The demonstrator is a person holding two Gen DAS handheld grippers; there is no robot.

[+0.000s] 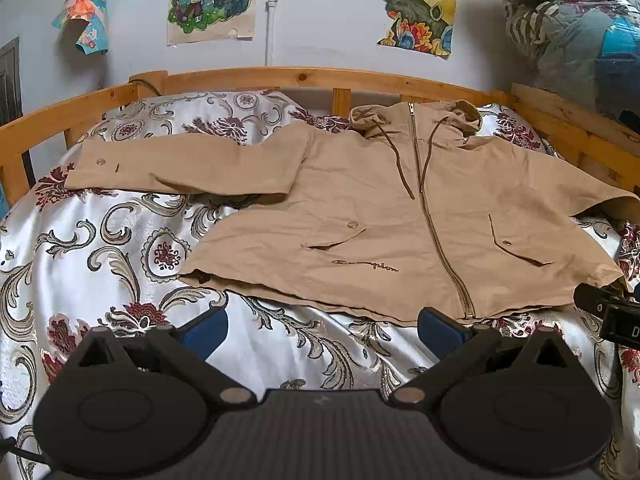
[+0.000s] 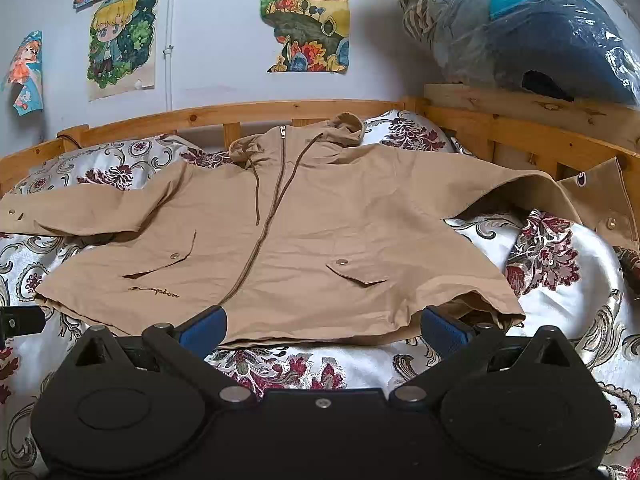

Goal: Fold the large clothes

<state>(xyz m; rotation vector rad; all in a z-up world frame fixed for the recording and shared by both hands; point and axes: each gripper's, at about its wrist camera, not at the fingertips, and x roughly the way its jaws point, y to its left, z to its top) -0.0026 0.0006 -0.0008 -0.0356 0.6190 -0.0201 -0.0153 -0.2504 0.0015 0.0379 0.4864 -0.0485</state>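
Observation:
A tan hooded zip jacket (image 1: 380, 208) lies face up and spread flat on the bed, hood toward the headboard, zipper closed. It also shows in the right wrist view (image 2: 320, 232). Its left sleeve (image 1: 180, 168) stretches out to the left; its right sleeve (image 2: 592, 204) drapes over the bed's right rail. My left gripper (image 1: 322, 330) is open and empty, hovering just in front of the hem near the zipper end. My right gripper (image 2: 322, 328) is open and empty, at the hem's right half. The right gripper's tip (image 1: 600, 304) shows at the left view's right edge.
The bed has a white satin floral cover (image 1: 100, 260) and a wooden headboard rail (image 1: 280, 76) and side rail (image 2: 520, 128). Plastic-wrapped bundles of bedding (image 2: 540, 28) sit on the right rail. Posters hang on the wall (image 2: 220, 40).

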